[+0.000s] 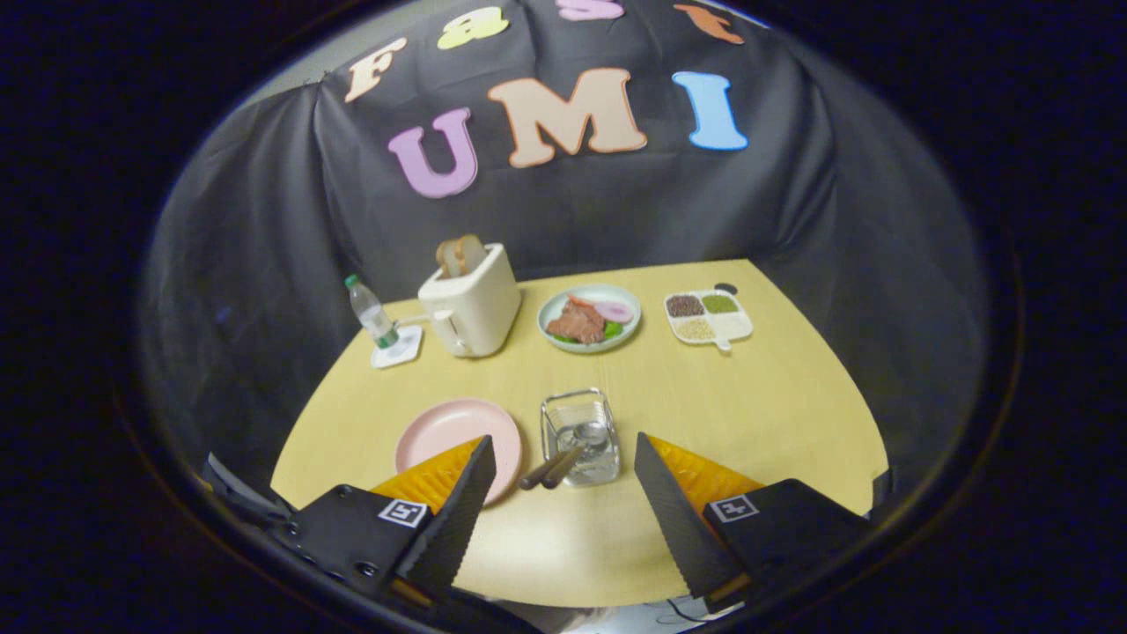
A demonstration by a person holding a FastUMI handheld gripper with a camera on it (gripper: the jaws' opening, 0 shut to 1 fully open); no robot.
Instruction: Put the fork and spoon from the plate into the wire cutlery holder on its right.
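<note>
A pink plate (445, 429) lies on the wooden table just beyond my left finger, which covers its near edge; its visible surface is bare. To its right stands the wire cutlery holder (578, 433). Two utensils lean in it, their brown handles (553, 468) sticking out toward me over its near left rim and a metal head (588, 432) resting inside. My gripper (561, 460) is open, held above the table, with the holder just ahead between the fingers. Nothing is between the fingers.
A cream toaster (471, 300) with bread slices stands at the back left, beside a water bottle (371, 314) on a white coaster. A plate of food (588, 318) and a divided tray of grains (708, 318) sit at the back right.
</note>
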